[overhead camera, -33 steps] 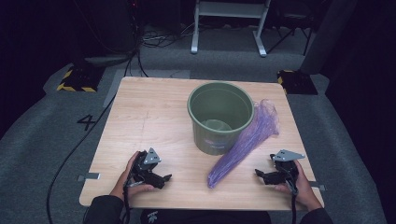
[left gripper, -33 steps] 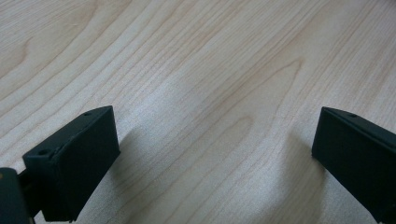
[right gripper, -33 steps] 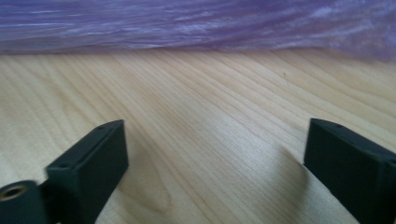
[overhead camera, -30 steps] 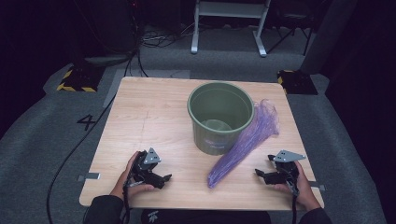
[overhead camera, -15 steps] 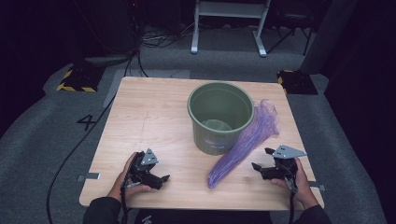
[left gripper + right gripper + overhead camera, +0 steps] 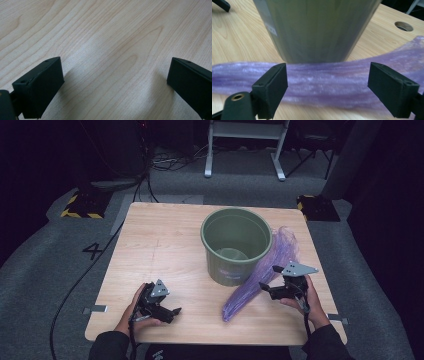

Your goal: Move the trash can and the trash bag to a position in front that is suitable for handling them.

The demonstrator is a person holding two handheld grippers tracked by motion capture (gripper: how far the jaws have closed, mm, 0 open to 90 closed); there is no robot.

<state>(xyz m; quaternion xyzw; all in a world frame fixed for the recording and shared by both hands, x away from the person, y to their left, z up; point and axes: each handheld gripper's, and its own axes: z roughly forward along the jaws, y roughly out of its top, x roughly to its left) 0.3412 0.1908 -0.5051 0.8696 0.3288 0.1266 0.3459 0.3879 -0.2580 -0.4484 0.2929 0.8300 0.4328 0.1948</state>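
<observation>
**Purple bag not yet gripped, bucket empty**

Purple plastic, gathered into a long crumpled strip, is what you are reaching for: the bag (image 6: 260, 277) lies flat on the wooden table (image 6: 165, 250), curving from behind the green bucket (image 6: 236, 245) along its right side toward the near edge, just beside the bucket's base. By the look of it, the work has barely begun. The bag is on the table, nothing holds it, and the bucket looks empty inside. If the bag is meant to line the bucket, picking it up, opening it and fitting it over the rim are all ahead of you.

Your right gripper (image 6: 274, 287) is at the strip's middle, jaws spread wide. Your left gripper (image 6: 167, 312) rests well apart near the front left of the table, jaws also spread with nothing between them.

From above you get the layout and the bucket's interior. Your right gripper view adds what that hides: the bag (image 6: 324, 77) runs straight across between the jaws, the bucket wall (image 6: 317, 27) close behind it. Your left gripper view gives bare wood grain (image 6: 107, 45).
</observation>
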